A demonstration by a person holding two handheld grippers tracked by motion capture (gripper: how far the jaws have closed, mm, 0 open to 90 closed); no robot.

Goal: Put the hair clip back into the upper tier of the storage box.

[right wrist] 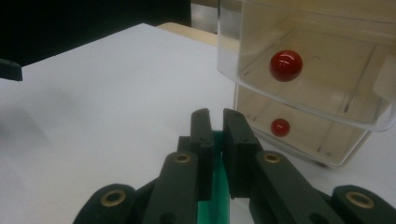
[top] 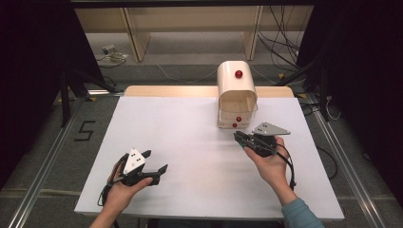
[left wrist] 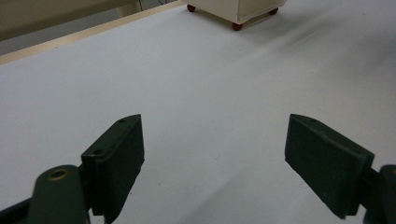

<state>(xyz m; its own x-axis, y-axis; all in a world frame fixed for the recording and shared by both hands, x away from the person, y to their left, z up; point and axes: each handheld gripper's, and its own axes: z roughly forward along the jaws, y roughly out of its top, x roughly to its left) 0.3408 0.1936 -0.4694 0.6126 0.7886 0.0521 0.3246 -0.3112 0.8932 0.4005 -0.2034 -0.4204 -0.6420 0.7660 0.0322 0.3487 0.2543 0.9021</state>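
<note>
Right claw (right wrist: 215, 122), clenched on nothing, hovers just before the drawer unit (top: 236, 95); left claw (top: 151, 167) rests released. Next move: spread the clenched jaws, grip the middle drawer's red knob (right wrist: 285, 65)

A small cream drawer cabinet (top: 236, 95) with a rounded top stands upright at the far right of the white table, resting on small red feet (left wrist: 237, 26). A red knob (top: 238, 74) sits on its rounded upper front. Its upper clear drawer (right wrist: 322, 70) is pulled out toward the near side, showing a red round knob (right wrist: 286, 65) on its front. The lower drawer (right wrist: 303, 135), also with a red knob (right wrist: 280, 127), sits pushed in beneath it.
</note>
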